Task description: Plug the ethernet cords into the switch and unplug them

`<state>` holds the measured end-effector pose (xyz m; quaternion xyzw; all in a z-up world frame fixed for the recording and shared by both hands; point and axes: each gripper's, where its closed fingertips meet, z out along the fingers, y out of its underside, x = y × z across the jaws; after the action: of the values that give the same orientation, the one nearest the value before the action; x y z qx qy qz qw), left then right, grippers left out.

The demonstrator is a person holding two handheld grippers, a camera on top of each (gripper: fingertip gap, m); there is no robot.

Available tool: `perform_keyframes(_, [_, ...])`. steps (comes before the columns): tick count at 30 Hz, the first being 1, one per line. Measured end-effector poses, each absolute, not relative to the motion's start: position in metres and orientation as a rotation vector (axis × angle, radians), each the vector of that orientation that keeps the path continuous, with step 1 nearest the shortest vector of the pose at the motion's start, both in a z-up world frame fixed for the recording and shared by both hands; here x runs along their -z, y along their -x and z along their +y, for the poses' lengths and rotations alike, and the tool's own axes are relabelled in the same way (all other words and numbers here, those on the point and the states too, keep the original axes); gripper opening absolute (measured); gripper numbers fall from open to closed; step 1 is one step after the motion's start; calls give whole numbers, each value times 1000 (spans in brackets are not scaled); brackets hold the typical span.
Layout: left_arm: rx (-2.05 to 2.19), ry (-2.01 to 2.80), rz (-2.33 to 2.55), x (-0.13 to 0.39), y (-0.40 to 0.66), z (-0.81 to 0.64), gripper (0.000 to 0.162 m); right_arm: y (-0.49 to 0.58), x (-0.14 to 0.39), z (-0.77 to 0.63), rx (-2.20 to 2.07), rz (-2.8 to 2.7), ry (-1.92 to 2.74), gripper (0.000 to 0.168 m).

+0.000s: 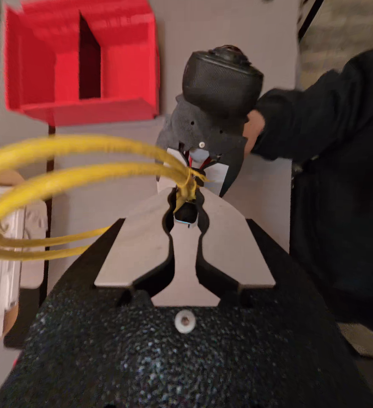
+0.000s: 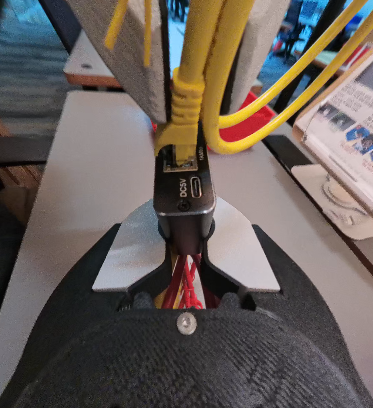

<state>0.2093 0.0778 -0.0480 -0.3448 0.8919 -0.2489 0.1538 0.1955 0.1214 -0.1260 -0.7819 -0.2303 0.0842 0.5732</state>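
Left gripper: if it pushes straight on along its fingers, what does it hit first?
The left gripper is shut on the yellow ethernet plug, which sits at the switch port. Straight on, the plug drives into the switch held by the right gripper. Seating depth unclear.

Each gripper has a black, grainy printed body with a silver screw set in a pale washer at its middle. The left gripper [image 1: 184, 198] and the right gripper [image 2: 185, 234] both carry pale grey, wing-shaped finger plates edged in black along wavy inner contours. Red wires [image 2: 186, 284] run between the right jaws. The person's sleeve [image 1: 327, 123] is black.
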Motion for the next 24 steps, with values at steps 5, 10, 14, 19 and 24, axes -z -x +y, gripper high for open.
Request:
perform_keyframes(5, [969, 829, 2312, 16, -202, 66, 34, -204, 105, 107, -197, -514, 1765, 27])
perform_keyframes(10, [1132, 874, 2063, 10, -181, 84, 39, -214, 95, 99, -222, -476, 1723, 27])
perform_keyframes(14, [1290, 1001, 1955, 45, -155, 104, 39, -225, 73, 84, -126, -442, 1688, 27])
perform_keyframes(19, [1447, 1151, 1859, 100, -132, 119, 36, -251, 56, 67, -24, -366, 1690, 27])
perform_keyframes(24, [1564, 1235, 1839, 145, -122, 117, 35, -301, 28, 46, 78, -269, 1726, 28])
